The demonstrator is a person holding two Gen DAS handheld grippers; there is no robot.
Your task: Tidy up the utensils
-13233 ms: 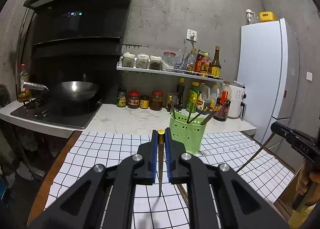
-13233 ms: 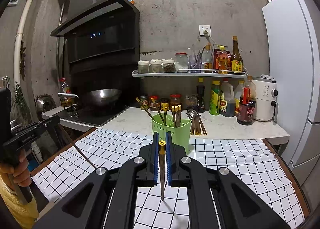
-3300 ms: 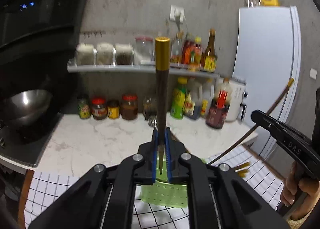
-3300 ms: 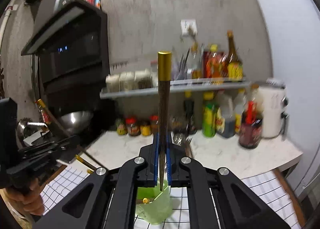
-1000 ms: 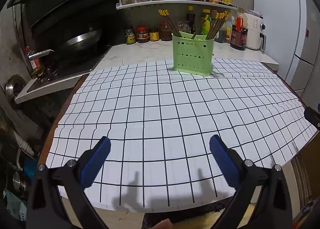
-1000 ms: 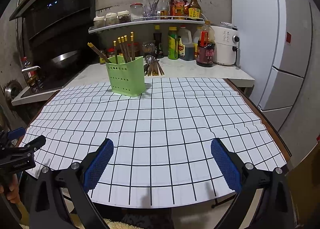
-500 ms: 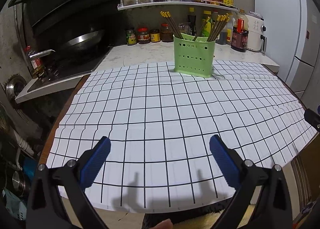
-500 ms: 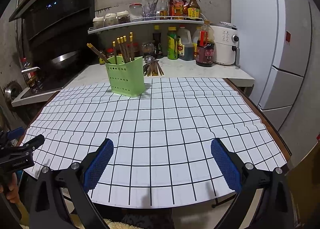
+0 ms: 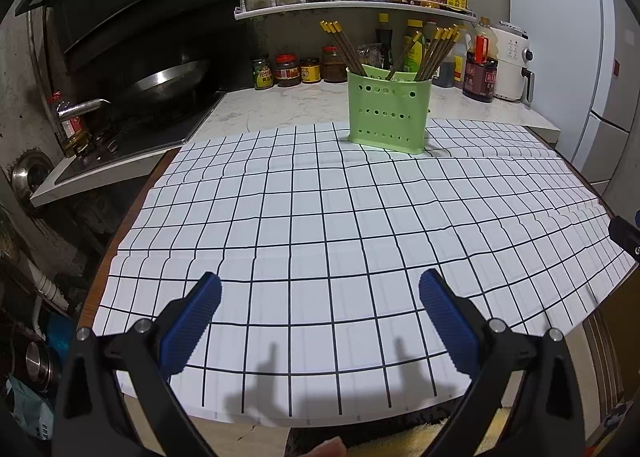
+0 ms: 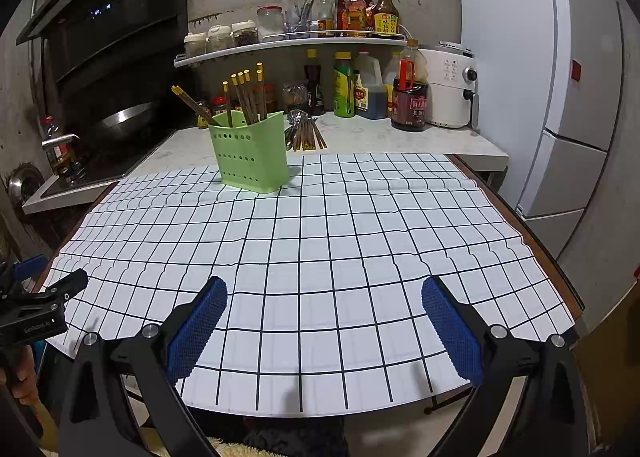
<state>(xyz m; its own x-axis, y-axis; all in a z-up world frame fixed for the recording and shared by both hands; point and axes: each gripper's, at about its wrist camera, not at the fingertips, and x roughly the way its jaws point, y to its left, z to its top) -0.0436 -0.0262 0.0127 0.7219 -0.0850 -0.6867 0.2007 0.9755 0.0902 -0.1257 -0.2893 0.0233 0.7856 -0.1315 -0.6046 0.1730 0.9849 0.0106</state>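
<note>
Your fingers are spread wide on both sides and hold nothing: the left gripper (image 9: 320, 321) and the right gripper (image 10: 324, 323) hang over the near edge of the worktop (image 9: 320, 225). The chopsticks (image 9: 434, 53) stand in the green holder (image 9: 388, 113) at the far side of the checked cloth, leaning left and right. Nothing loose lies on the cloth, so the sorting looks finished. A further bundle of utensils (image 10: 306, 133) lies behind the holder; if those count, reach past it next.
</note>
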